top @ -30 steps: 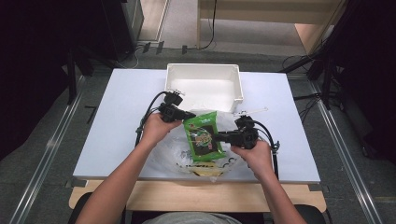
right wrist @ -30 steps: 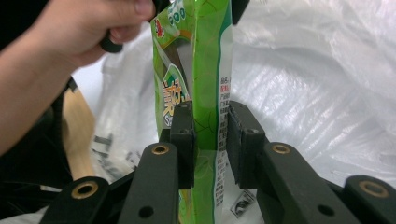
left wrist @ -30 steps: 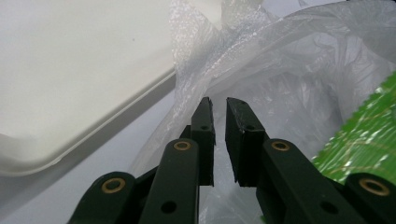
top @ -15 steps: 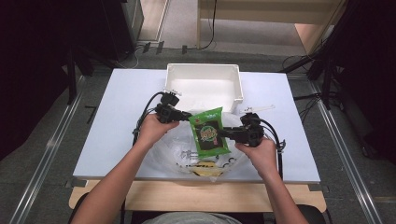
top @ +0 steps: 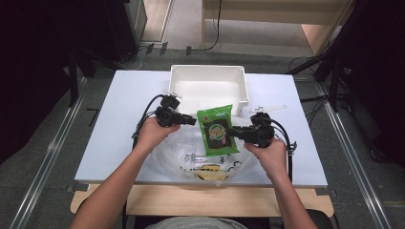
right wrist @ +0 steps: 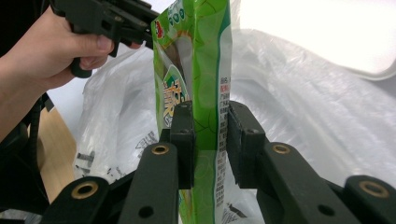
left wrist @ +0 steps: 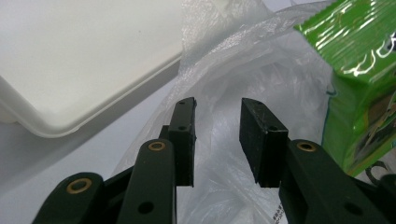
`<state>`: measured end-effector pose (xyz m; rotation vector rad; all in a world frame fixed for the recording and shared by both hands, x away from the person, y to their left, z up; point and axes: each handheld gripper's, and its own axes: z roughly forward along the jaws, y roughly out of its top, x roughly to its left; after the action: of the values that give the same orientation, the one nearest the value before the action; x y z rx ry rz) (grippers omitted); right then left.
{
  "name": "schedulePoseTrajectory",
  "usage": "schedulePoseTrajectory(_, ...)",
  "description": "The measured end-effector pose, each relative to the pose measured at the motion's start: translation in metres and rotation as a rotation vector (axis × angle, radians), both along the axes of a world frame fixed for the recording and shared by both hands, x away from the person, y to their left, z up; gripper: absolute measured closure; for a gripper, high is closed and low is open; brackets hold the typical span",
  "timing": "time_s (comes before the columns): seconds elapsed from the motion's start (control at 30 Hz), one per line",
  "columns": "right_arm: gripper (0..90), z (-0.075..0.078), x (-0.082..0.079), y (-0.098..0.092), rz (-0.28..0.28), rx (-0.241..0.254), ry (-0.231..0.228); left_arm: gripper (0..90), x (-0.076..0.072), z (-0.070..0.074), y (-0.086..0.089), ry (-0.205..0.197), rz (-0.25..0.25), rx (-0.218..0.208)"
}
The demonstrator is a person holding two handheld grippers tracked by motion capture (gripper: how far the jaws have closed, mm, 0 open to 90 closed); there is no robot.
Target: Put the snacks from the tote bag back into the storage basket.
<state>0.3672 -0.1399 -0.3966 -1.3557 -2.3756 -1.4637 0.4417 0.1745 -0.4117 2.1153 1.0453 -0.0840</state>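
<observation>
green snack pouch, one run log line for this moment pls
right claw: shut on green snack pouch | left claw: just opened, nothing gripped | clear plastic bag: below | white bin: behind

Green snack packet (top: pixel 218 131) with dark panel and red logo, clear printed plastic bag (top: pixel 205 160), white bin (top: pixel 208 87), pale table (top: pixel 119 124), black grippers (top: pixel 191 120)

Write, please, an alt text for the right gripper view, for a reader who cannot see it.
The right claw is shut on the edge of an upright green snack packet. Behind it lies a crumpled clear plastic bag; at upper left, a hand holds the left claw.
</observation>
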Motion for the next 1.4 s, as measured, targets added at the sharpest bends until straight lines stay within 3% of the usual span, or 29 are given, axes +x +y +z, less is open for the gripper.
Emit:
schedulePoseTrajectory(0.17, 75.4, 0.004, 0.002, -0.004, -0.011, -0.009, -0.005, 63.0, -0.002, 0.003, 0.000, 0.009, -0.005, 0.003)
schedulePoseTrajectory(0.5, 75.4, 0.008, 0.009, -0.007, -0.036, -0.015, -0.015, 55.3, -0.010, 0.007, 0.001, 0.014, -0.028, -0.030)
schedulePoseTrajectory(0.6, 75.4, 0.008, 0.013, -0.004, -0.026, -0.029, -0.008, 53.8, -0.012, 0.008, 0.000, 0.012, -0.035, -0.011)
schedulePoseTrajectory(1.03, 75.4, 0.023, 0.025, -0.004, -0.036, -0.060, -0.027, 47.0, -0.024, 0.010, 0.002, -0.008, -0.044, -0.021)
schedulePoseTrajectory(1.4, 75.3, 0.032, 0.034, -0.003, -0.046, -0.065, -0.032, 45.5, -0.031, 0.009, 0.000, 0.012, -0.059, -0.015)
